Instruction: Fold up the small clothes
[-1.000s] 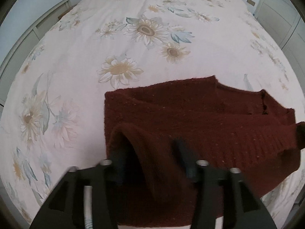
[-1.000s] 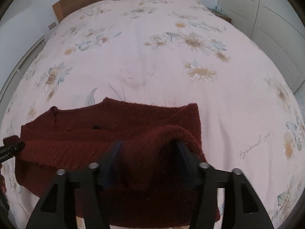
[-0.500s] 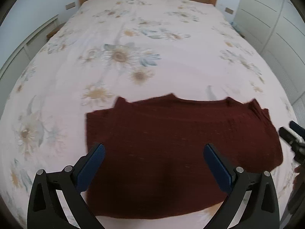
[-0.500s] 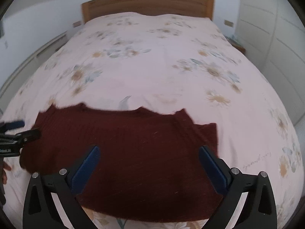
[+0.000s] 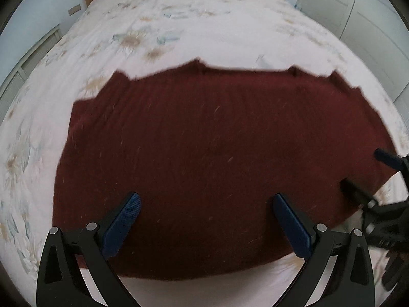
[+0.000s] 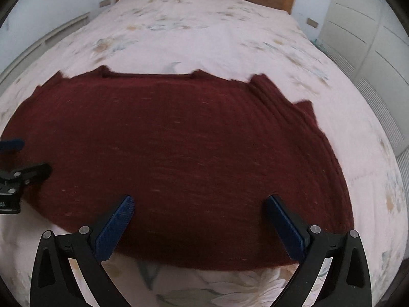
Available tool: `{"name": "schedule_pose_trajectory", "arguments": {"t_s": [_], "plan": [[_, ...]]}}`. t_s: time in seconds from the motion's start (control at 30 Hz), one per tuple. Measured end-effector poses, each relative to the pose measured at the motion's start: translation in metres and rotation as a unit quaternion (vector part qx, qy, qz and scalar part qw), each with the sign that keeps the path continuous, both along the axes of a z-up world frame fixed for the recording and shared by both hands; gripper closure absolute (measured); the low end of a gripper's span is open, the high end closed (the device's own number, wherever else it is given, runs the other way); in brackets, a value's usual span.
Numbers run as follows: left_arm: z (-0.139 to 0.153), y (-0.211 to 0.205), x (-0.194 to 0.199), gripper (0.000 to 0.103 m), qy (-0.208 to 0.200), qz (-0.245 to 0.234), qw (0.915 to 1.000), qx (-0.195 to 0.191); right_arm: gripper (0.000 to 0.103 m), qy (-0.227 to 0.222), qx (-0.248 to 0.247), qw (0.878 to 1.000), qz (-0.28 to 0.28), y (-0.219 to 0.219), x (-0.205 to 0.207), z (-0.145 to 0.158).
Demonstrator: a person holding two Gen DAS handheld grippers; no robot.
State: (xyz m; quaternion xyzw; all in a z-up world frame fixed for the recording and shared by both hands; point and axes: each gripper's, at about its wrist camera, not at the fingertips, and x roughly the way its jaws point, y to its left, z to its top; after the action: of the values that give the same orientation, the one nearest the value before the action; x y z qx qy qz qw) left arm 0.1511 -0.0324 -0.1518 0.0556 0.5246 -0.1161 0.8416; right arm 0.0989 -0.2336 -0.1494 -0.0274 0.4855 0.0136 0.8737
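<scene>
Your right gripper [image 6: 199,204] hangs wide open above the dark red knitted sweater [image 6: 184,148], spread flat on the pale floral bedspread [image 6: 204,41]; your left gripper [image 6: 15,161] shows at the sweater's left edge

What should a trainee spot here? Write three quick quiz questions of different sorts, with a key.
1. True or false: the left gripper is clamped on the dark red sweater.
2. The sweater lies on: A) a wooden floor B) a floral bedspread C) a chair.
3. Fill in: the right gripper has its jaws ____.

Key: 1 false, its blue pads stand wide apart with the knit lying flat beyond them; 2 B; 3 open.
</scene>
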Motion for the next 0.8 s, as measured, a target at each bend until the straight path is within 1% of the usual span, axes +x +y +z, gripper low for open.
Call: {"name": "schedule_pose_trajectory", "arguments": {"t_s": [0.1, 0.23, 0.3, 0.37, 0.5, 0.67, 0.8], "plan": [[-0.004, 0.011, -0.004, 0.001, -0.01, 0.001, 0.9999, 0.013, 0.0, 0.004, 0.012, 1.0, -0.022, -0.023, 0.0, -0.002], [-0.006, 0.039, -0.006, 0.001, -0.017, 0.028, 0.9993, 0.019, 0.0, 0.002, 0.015, 0.999, -0.041, -0.045, -0.003, 0.0], [-0.009, 0.054, -0.005, 0.001, -0.013, 0.039, 0.9991, 0.01, 0.0, 0.002, 0.019, 0.999, -0.047, -0.051, -0.005, -0.001], [-0.011, 0.063, -0.006, 0.001, -0.008, 0.04, 0.9992, -0.005, 0.0, 0.003, 0.023, 0.998, -0.05, -0.054, -0.007, -0.004], [-0.015, 0.065, -0.007, 0.001, -0.008, 0.046, 0.9989, -0.012, 0.0, 0.001, 0.024, 0.999, -0.049, -0.053, -0.01, -0.008], [-0.016, 0.062, -0.006, 0.001, -0.01, 0.05, 0.9986, -0.012, 0.0, 0.012, 0.029, 0.998, -0.049, -0.053, -0.007, -0.007], [-0.017, 0.064, -0.01, 0.001, -0.012, 0.044, 0.9988, -0.016, 0.0, 0.013, 0.018, 0.999, -0.05, -0.047, -0.009, -0.007]]}}
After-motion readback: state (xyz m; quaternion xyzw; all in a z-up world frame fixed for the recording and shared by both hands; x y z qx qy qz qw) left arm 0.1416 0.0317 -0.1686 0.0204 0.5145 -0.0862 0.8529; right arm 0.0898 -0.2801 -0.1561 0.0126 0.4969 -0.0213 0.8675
